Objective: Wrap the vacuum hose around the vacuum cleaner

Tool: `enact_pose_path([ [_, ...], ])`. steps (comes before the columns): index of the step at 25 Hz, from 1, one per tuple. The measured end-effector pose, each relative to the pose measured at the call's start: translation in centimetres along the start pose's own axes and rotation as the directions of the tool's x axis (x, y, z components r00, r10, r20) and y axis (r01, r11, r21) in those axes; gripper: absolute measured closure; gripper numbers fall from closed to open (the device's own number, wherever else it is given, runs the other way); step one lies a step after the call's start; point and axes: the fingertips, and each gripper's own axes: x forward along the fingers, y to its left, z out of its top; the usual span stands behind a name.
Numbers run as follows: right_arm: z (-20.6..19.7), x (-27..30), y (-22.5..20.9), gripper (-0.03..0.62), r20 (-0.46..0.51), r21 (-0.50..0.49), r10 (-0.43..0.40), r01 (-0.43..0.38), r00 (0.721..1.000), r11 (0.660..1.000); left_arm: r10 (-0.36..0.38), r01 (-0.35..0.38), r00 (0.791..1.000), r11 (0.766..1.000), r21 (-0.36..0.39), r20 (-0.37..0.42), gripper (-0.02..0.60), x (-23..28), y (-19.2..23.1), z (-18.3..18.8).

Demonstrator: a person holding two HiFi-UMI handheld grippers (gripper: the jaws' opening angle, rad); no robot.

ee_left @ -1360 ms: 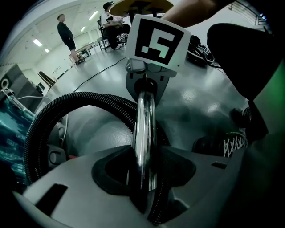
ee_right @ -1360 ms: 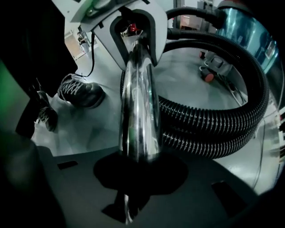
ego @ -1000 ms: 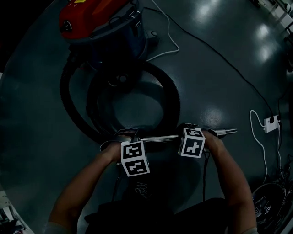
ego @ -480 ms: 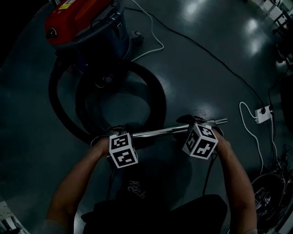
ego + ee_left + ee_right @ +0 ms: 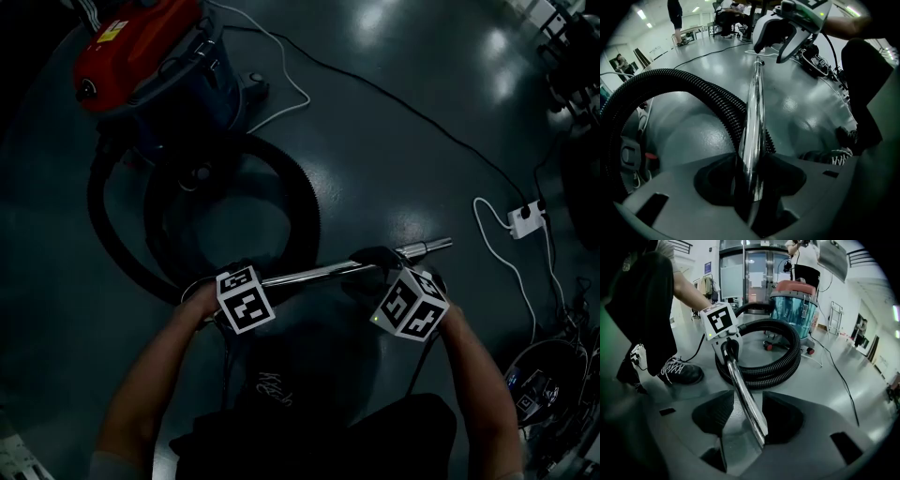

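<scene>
The red-topped vacuum cleaner with a blue drum stands at the upper left of the head view. Its black ribbed hose lies in loops on the floor in front of it. A chrome wand at the hose's end runs between both grippers. My left gripper is shut on the wand's hose end. My right gripper is shut on it near the free tip, the tube lying between the dark pads. The right gripper also shows in the left gripper view.
A white cord runs to a power strip at the right. A thin black cable crosses the floor behind the wand. The person's shoes stand close below the grippers. People and furniture are far off.
The right gripper has risen with its end of the wand, so the tube now slopes up to the right. The vacuum has drifted toward the upper left of the view.
</scene>
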Motion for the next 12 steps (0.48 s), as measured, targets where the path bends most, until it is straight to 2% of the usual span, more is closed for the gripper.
enact_pose_path([
  [3,-0.1,-0.7,0.5,0.401,0.015,0.012,-0.032,0.032,0.999,0.999,0.013,-0.013,1.000,1.000,-0.012,0.018,0.397,-0.4,-0.1,0.2],
  [7,-1.2,-1.6,1.2,0.401,0.007,0.050,-0.041,0.040,0.999,0.998,0.036,-0.036,0.996,0.999,-0.010,0.082,0.397,-2.2,0.0,1.2],
  [12,-1.8,-3.1,0.9,0.401,0.030,0.162,-0.080,0.075,0.996,0.984,0.071,-0.071,0.984,0.997,-0.003,0.161,0.397,-5.0,0.2,3.8],
])
